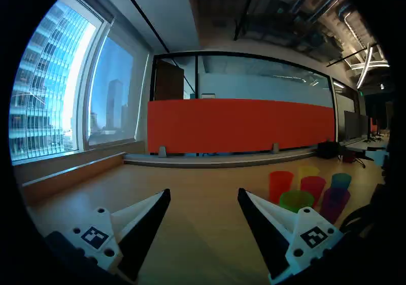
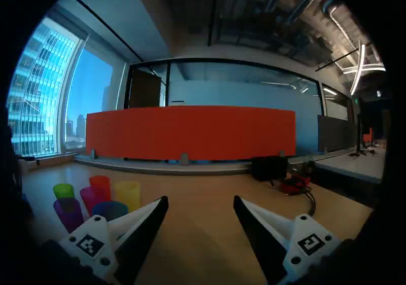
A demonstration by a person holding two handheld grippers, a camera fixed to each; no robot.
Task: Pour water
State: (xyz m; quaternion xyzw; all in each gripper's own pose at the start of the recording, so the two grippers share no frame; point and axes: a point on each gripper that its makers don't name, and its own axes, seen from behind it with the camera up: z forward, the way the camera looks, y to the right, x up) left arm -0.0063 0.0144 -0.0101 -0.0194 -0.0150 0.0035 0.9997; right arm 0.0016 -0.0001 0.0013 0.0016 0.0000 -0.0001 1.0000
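Note:
Several coloured plastic cups stand grouped on the wooden table. In the left gripper view they sit at the right: an orange cup (image 1: 280, 182), a yellow cup (image 1: 308, 172), a pink cup (image 1: 313, 187), a teal cup (image 1: 341, 180), a green cup (image 1: 296, 201) and a purple cup (image 1: 335, 203). My left gripper (image 1: 204, 198) is open and holds nothing, left of the cups. In the right gripper view the same group stands at the left: green cup (image 2: 63, 190), orange cup (image 2: 100, 183), yellow cup (image 2: 127, 194), pink cup (image 2: 93, 197), purple cup (image 2: 69, 213), blue cup (image 2: 109, 210). My right gripper (image 2: 200, 204) is open and holds nothing.
A long orange partition (image 1: 238, 123) runs along the table's far edge. A black box (image 2: 269, 167) with red and black cables (image 2: 295, 184) lies at the far right of the table. Tall windows (image 1: 51, 92) line the left wall. Bare wooden tabletop (image 2: 203, 234) stretches ahead of both grippers.

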